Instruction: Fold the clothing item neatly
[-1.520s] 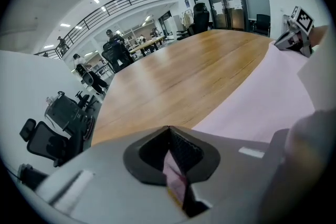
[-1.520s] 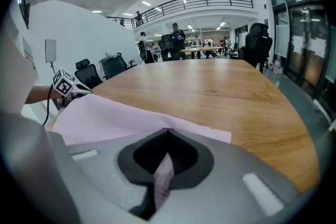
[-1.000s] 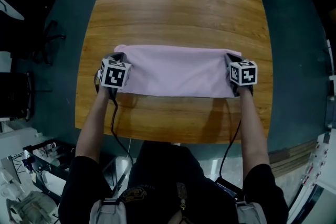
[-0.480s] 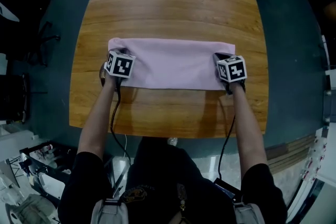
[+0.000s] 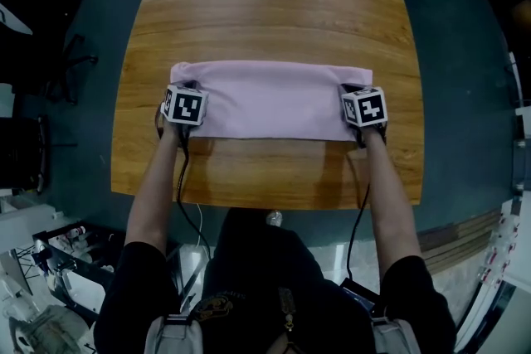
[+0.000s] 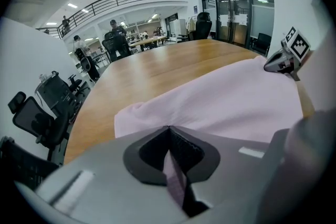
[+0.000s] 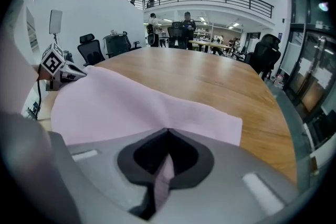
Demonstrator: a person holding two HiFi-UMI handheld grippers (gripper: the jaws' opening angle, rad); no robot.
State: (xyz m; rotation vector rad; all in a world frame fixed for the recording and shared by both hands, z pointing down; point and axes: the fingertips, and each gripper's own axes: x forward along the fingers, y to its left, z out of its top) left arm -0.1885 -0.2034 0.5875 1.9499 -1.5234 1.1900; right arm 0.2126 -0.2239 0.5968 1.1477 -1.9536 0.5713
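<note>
An open office hall surrounds a broad wooden tabletop (image 5: pixel 274 4). On it lies the pale pink folded cloth garment (image 5: pixel 274 99), a long band whose long axis runs straight from the left tongs (image 6: pixel 169 134) to the right tongs (image 7: pixel 167 136). Its bulk spreads just ahead of both, so neither side is nearer. Both tongs are pinched tight, each nipping a thin fold of the pink fabric at its own end.

You had both arms stretched forward and well apart, left gripper (image 5: pixel 187 89) and right gripper (image 5: pixel 352 90) angled steeply down, each with jaws clamped on a pinch of pink cloth (image 5: pixel 274 99).
</note>
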